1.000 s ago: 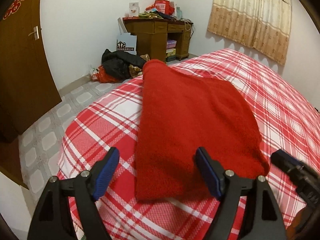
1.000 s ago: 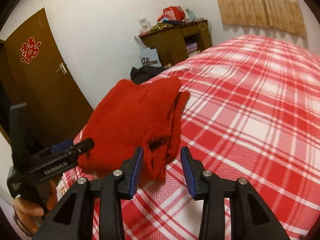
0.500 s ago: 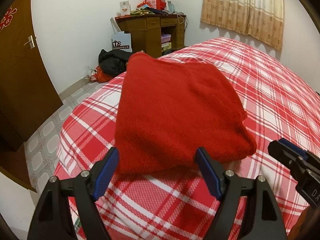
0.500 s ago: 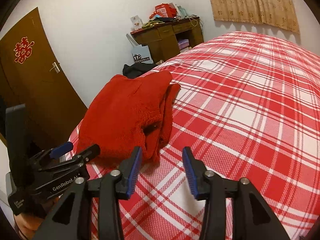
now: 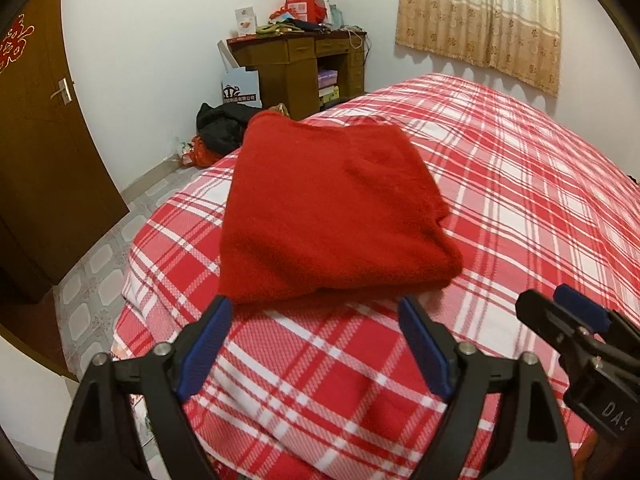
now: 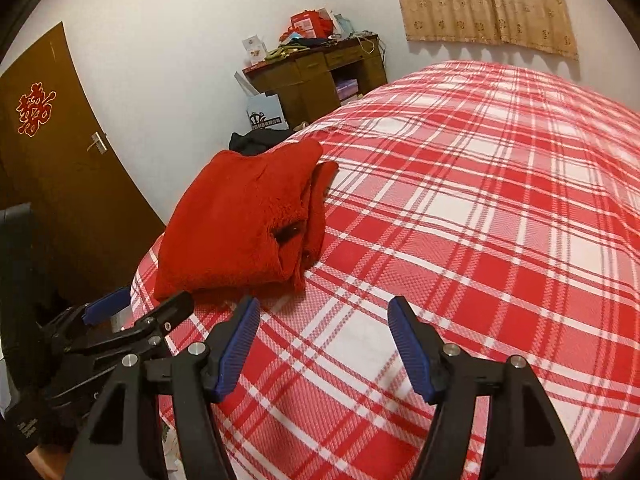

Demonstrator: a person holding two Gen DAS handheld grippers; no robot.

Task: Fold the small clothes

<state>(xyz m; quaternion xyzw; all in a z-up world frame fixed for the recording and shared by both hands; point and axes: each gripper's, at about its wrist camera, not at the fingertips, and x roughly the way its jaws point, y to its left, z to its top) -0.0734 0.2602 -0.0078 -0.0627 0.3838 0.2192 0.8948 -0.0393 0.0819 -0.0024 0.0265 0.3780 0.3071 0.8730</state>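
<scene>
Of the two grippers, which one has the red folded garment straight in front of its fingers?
The left gripper: in its own view the red garment lies centred just beyond its open fingers. The right gripper faces bare plaid bedspread; the garment lies off to its left.

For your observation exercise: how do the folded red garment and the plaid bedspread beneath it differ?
The red garment is one plain colour; the bedspread is red and white plaid. The garment is fuzzy and folded into a thick, compact stack; the bedspread lies spread flat across the bed. Both are red fabric, and neither tongs touch them.
</scene>
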